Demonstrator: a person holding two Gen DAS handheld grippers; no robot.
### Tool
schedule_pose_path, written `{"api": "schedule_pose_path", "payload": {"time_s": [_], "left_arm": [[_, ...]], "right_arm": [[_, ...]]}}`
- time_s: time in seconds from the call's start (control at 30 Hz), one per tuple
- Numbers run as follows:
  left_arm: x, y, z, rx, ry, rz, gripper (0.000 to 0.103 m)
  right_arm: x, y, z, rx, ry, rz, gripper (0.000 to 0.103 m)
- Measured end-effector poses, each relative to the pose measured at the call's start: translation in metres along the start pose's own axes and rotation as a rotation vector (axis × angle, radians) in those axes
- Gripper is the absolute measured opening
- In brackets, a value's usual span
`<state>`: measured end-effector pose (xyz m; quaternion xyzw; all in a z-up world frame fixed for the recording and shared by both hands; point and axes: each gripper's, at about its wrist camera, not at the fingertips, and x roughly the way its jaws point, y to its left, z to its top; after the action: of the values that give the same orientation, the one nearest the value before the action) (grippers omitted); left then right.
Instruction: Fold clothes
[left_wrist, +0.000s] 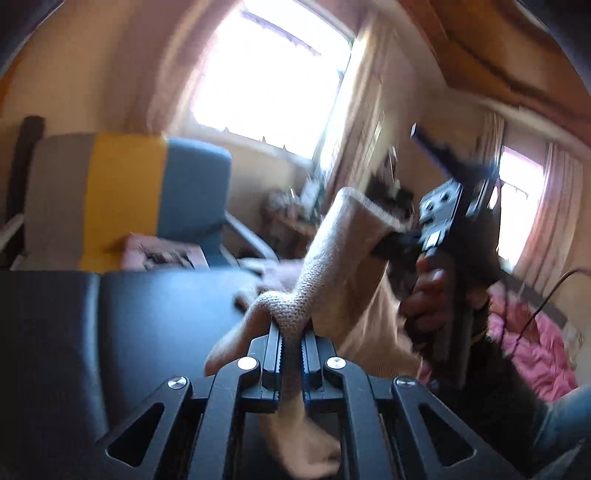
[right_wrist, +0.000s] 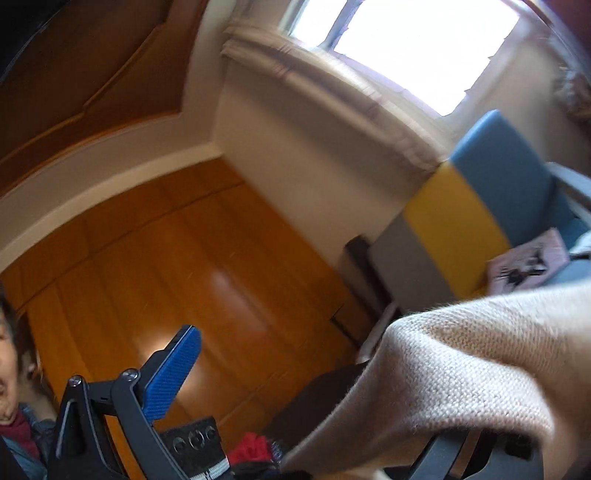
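Observation:
A beige knitted garment (left_wrist: 328, 266) hangs in the air between the two grippers. My left gripper (left_wrist: 291, 332) is shut on a bunched part of it, close to the camera. In the left wrist view the right gripper (left_wrist: 402, 221) stands raised at the right, held by a hand, with the garment draped over one of its fingers. In the right wrist view the jaws stand wide apart: one blue-padded finger (right_wrist: 170, 373) is bare at the left and the garment (right_wrist: 454, 358) covers the other finger at the right.
A black padded surface (left_wrist: 129, 317) lies below the left gripper. A chair with grey, yellow and blue stripes (left_wrist: 125, 199) stands behind it, under a bright window (left_wrist: 269, 74). Pink bedding (left_wrist: 535, 350) lies at the right. A wooden wardrobe (right_wrist: 147, 266) fills the right wrist view.

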<state>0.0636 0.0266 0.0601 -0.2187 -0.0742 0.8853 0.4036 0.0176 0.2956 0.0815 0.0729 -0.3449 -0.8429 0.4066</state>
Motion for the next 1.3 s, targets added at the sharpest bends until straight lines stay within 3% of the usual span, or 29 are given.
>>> {"api": "schedule_pose_path", "payload": {"time_s": [0.2,0.27,0.3,0.4,0.5,0.6,0.67,0.77,0.97,1.13,1.3], "left_arm": [[-0.088,0.044,0.033,-0.072,-0.193,0.117,0.007],[-0.106,0.067,0.041,-0.111,-0.232,0.203,0.007],[-0.103,0.083,0.041,-0.135,-0.211,0.263,0.007],[-0.093,0.129,0.041,-0.206,-0.146,0.445,0.008],[-0.082,0.176,0.039,-0.281,-0.073,0.619,0.008],[-0.06,0.225,0.014,-0.406,0.064,0.692,0.007],[-0.059,0.235,-0.008,-0.437,0.093,0.664,0.007],[-0.037,0.222,-0.031,-0.375,0.159,0.602,0.01],[0.037,0.191,-0.074,-0.278,0.329,0.511,0.01],[0.062,0.176,-0.11,-0.282,0.413,0.479,0.01],[0.072,0.179,-0.114,-0.28,0.446,0.481,0.01]], "right_arm": [[0.095,0.034,-0.007,-0.054,0.157,0.158,0.103],[0.134,0.031,-0.015,-0.033,0.227,0.172,0.103],[0.152,0.028,-0.019,-0.017,0.264,0.174,0.103],[0.201,-0.001,-0.042,0.068,0.403,0.063,0.103],[0.24,-0.057,-0.084,0.18,0.564,-0.166,0.103],[0.248,-0.114,-0.131,0.229,0.689,-0.339,0.103],[0.238,-0.134,-0.151,0.251,0.729,-0.38,0.103],[0.208,-0.156,-0.173,0.299,0.755,-0.391,0.103],[0.102,-0.174,-0.174,0.3,0.65,-0.517,0.103],[0.025,-0.193,-0.173,0.362,0.551,-0.637,0.103],[0.023,-0.202,-0.174,0.461,0.508,-0.602,0.103]]}}
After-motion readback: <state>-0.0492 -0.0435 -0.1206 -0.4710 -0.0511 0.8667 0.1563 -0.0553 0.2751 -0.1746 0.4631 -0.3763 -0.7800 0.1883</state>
